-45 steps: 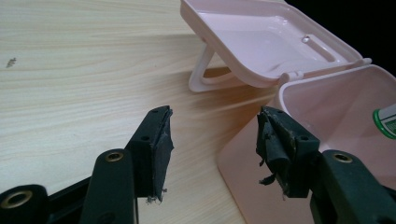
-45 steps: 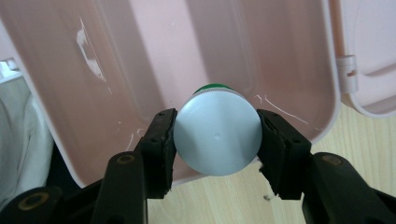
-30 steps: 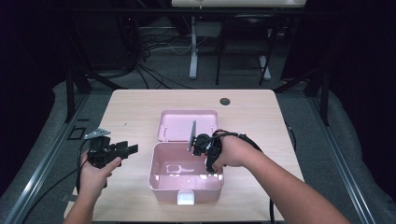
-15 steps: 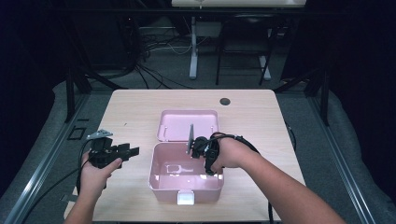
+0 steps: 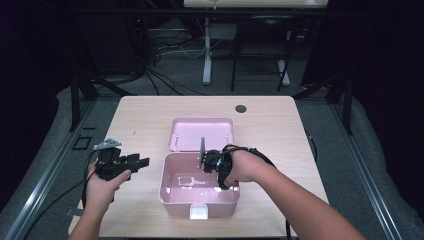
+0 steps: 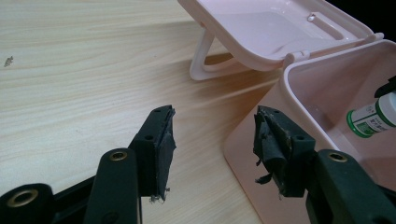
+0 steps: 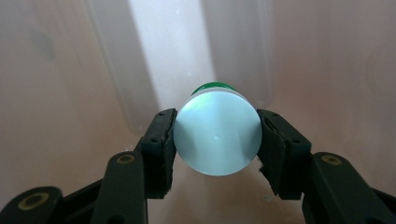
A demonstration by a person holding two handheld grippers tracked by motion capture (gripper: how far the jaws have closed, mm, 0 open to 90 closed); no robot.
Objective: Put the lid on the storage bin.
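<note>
The right tool [image 7: 215, 140] is pinching a small bottle [image 7: 217, 139] by its white cap, pads pressing both sides — and it is hanging inside the open pink box [image 5: 172, 197] on the table [image 5: 140, 120]. The left tool [image 6: 214, 142] is waiting just beside the box's left wall, jaws spread though they have just been closing a little, nothing between them. The lid [image 5: 200, 131] is lying flipped back behind.
</note>
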